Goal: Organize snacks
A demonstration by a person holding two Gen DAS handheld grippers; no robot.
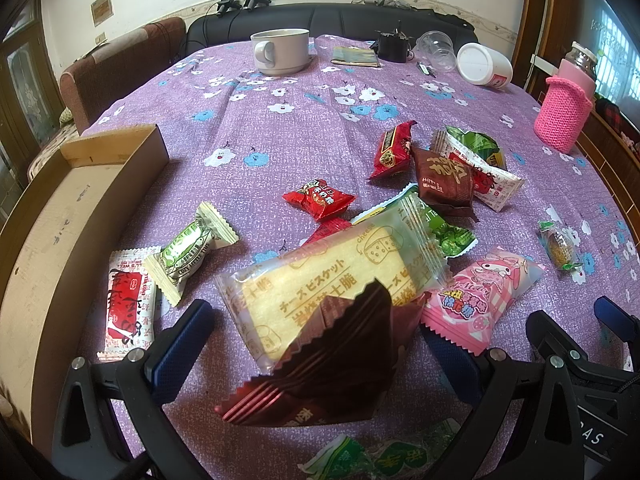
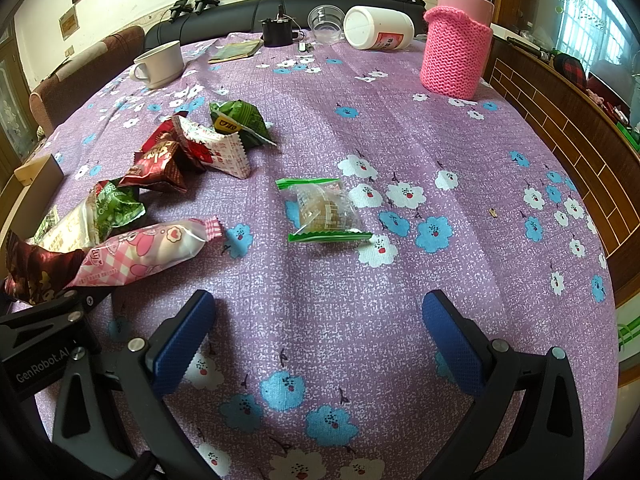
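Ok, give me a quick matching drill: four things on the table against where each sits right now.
Things:
1. cardboard box
2. white mug
3. clear candy packet with green ends
4. dark red wrapper

Places:
A. between the left gripper's fingers
B. alone, ahead of the right gripper
C. far edge, near the sofa
D. left edge of the table

Pairs: 1-D, 2-C, 3-B, 4-A

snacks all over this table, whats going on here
A person is sorting wrapped snacks with two handheld tools. The left tool is open around a dark red-brown snack packet that lies partly on the cheese biscuit pack. The cardboard box on the left shows no snacks inside. The right tool hangs open over bare purple tablecloth, short of a green-edged clear candy packet.
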